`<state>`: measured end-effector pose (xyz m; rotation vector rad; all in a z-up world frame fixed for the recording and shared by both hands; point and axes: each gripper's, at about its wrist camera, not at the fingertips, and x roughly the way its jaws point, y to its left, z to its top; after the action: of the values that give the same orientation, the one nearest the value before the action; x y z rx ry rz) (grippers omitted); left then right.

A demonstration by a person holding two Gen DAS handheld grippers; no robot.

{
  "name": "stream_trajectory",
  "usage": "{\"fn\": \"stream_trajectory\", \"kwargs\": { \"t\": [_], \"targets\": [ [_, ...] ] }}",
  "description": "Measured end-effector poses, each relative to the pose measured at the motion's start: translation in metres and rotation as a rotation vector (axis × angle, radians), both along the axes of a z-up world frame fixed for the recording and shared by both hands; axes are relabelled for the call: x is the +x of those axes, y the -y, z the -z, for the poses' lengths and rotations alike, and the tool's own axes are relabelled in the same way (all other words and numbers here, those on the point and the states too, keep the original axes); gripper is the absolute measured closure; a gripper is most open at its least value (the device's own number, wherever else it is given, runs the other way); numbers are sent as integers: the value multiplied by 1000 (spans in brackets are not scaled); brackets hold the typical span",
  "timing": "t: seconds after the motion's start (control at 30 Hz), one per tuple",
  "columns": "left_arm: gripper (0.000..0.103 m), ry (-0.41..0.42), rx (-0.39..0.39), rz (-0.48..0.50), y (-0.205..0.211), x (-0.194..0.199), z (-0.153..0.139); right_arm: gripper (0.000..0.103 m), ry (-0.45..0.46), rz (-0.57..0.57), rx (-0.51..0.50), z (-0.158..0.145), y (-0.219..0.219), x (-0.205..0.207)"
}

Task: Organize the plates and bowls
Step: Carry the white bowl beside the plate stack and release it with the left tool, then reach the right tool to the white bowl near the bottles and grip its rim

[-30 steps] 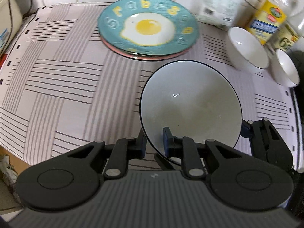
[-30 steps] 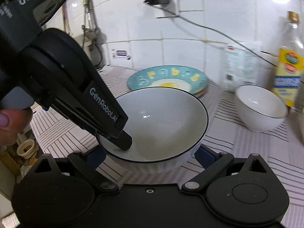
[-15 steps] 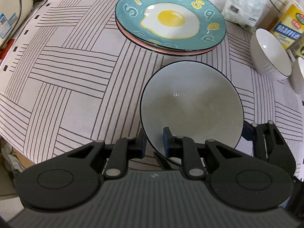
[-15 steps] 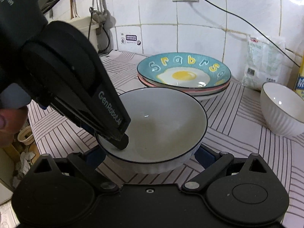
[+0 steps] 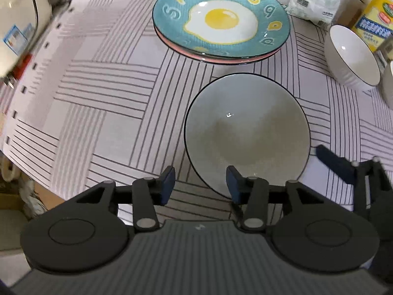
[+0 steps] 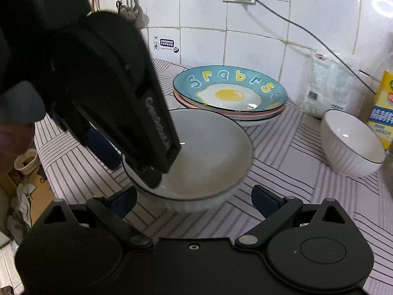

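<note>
Bowl set down on the cloth at frame centre, below the stacked plates.

Left gripper is spread, its pads straddling the near rim without contact; right gripper is likewise parted, apparently for release.

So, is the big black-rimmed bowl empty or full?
Empty: the black-rimmed bowl shows only its bare pale inside, also in the right wrist view.

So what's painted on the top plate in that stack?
A fried egg with yellow letters on teal top plate, clearest in the left wrist view.
</note>
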<state>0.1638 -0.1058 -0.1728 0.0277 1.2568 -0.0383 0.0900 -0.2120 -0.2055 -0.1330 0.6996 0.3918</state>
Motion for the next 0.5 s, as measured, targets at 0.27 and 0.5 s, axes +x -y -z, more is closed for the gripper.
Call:
{"fn": "stream_trajectory", "kwargs": {
  "t": [0.27, 0.5],
  "targets": [
    [44, 95, 132, 113, 31, -15, -36, 2, -67, 90, 83, -35, 48, -14],
    [39, 119, 127, 177, 57, -19, -58, 2, -32, 197, 180, -71, 100, -21]
  ]
}}
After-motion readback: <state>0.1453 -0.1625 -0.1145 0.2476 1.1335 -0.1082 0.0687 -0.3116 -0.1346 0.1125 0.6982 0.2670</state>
